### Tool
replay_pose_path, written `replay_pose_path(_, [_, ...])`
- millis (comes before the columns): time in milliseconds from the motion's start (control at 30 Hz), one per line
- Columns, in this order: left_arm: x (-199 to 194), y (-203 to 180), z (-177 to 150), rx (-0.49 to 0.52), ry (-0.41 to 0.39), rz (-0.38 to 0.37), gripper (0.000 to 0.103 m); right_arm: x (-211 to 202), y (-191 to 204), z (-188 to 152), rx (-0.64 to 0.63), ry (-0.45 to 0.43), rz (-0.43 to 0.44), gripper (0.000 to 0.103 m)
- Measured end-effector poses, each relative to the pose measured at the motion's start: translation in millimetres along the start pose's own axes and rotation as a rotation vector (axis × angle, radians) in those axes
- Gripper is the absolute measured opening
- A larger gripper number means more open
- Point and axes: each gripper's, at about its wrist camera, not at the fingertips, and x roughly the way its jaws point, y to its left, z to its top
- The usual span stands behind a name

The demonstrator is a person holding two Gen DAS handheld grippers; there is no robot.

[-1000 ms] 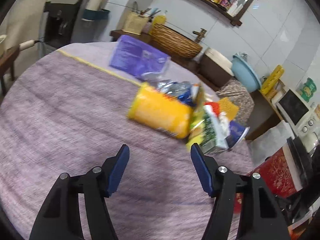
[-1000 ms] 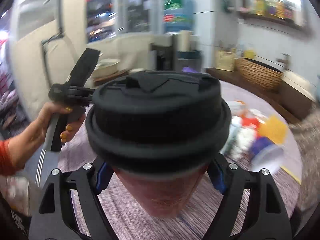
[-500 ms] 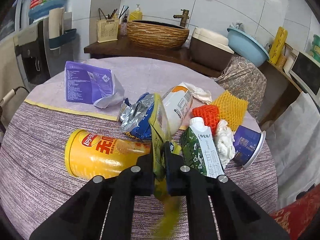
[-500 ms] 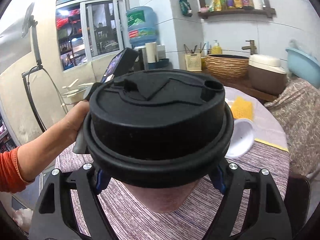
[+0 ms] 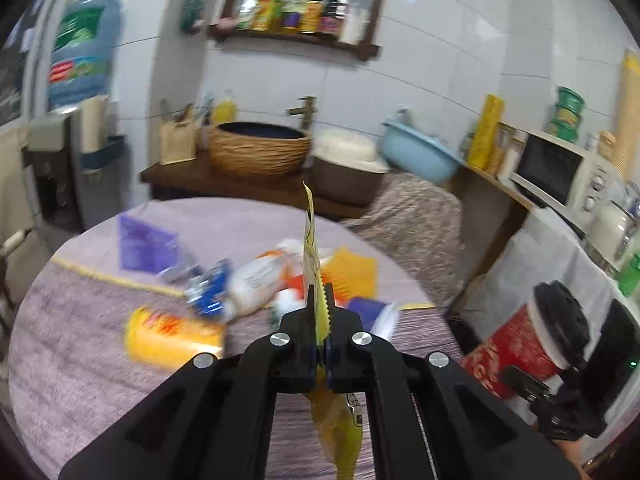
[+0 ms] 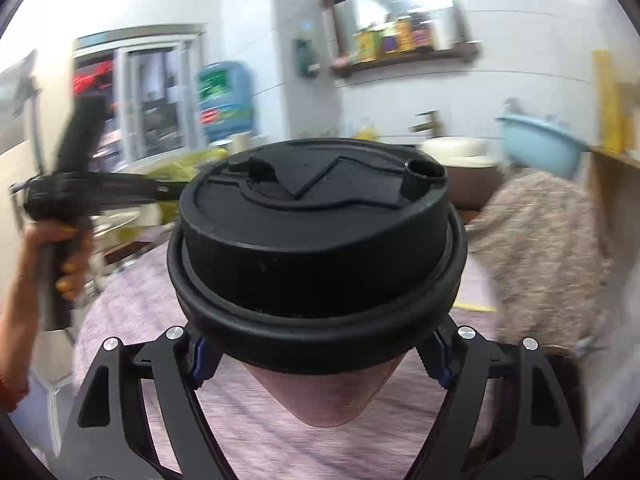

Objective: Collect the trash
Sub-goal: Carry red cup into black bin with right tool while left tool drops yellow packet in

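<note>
Your left tool (image 5: 319,312) is clamped tight on a thin yellow wrapper (image 5: 311,240). The wrapper stands edge-on between the pads, its top rising above the fingertips and its crumpled lower part hanging below them, clear of the desk (image 5: 80,360).

Your right tool (image 6: 320,356) holds a red paper cup (image 5: 508,354) with a black lid (image 6: 316,240). The jaws stand wide, one pad on each side of the cup just under the lid's rim. In the left wrist view that cup shows at the right edge, tilted, beside the round desk.

The rest of the trash lies on the desk's purple cloth, blurred: a yellow chip can (image 5: 172,334) on its side nearest you, a purple packet (image 5: 146,250) farther back on the left, a blue foil bag (image 5: 208,288), a white bag (image 5: 260,280) and a yellow foam net (image 5: 354,274) bunched together in the middle, touching or overlapping.

In the right wrist view your left hand (image 6: 56,256) grips its tool's handle at the left, above the desk edge.
</note>
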Motion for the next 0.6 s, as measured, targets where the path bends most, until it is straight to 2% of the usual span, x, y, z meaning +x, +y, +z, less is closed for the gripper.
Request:
replay_pose_path(67, [22.0,-37.1,13.8,0.037,0.012,-0.070,0.003,-10.7,-25.4,0.7,0.008,-0.014,-0.105,0.079])
replay_pose_path(133, [47.6,-67.3,20.8,0.055,0.046,-0.155,0.003,-21.8,-61.7,-3.8,0.009,-0.006,-0.257,0.079])
replay_pose_path(233, [97.2,-115.4,24.2,0.085,0.110,-0.235,0.003,-21.6,-107.5,-22.2,0.018,0.069,-0.416,0.079])
replay_pose_path(267, [124.4,-137.4,22.0,0.090,0.164,-0.267,0.003,-18.7,-125.7,-33.8,0.029,0.101,-0.458,0.079])
replay_pose_path(367, [176.5,-176.5,6.5,0.089,0.276,-0.310,0.003,-5.7,-166.5,-66.6,0.081,0.190,-0.522,0.079])
replay_pose_path(500, [229.1,-217.3,-18.8,0.108,0.361,-0.316,0.003,6.5,-220.0,-116.8,0.215,0.267,-0.574,0.079])
replay_pose_path(600, [261.7,-233.0,-37.5,0.116,0.423,-0.294,0.003,15.3,-241.4,-141.7,0.273,0.306,-0.586,0.079])
